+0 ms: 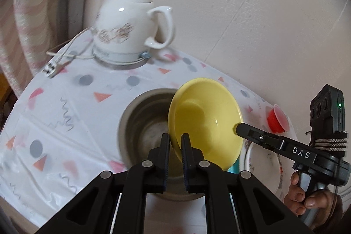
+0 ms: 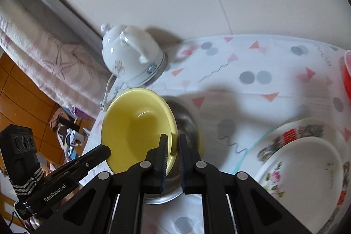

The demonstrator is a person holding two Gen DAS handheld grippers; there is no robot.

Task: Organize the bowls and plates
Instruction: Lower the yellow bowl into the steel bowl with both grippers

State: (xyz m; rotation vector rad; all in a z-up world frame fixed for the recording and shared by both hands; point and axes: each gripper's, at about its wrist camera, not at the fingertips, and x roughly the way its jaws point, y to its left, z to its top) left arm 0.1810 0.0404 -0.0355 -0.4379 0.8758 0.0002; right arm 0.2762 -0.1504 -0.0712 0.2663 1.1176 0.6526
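A yellow bowl point(image 1: 204, 115) hangs tilted in the air, gripped by both grippers on opposite sides of its rim. My left gripper point(image 1: 175, 138) is shut on the near rim in the left wrist view, and my right gripper point(image 1: 239, 129) pinches the rim from the right. Seen from the right wrist, the yellow bowl point(image 2: 136, 124) has my right gripper point(image 2: 172, 138) shut on its right rim and my left gripper point(image 2: 107, 149) at its lower left edge. Directly beneath stands a steel bowl point(image 1: 142, 124), partly hidden by the yellow one.
A white kettle point(image 1: 131, 21) with its cord stands at the table's back, near the wall. A red cup point(image 1: 276, 118) sits to the right. A floral plate point(image 2: 285, 137) holding a white dish point(image 2: 307, 163) lies at right. A patterned cloth point(image 1: 65, 113) covers the table.
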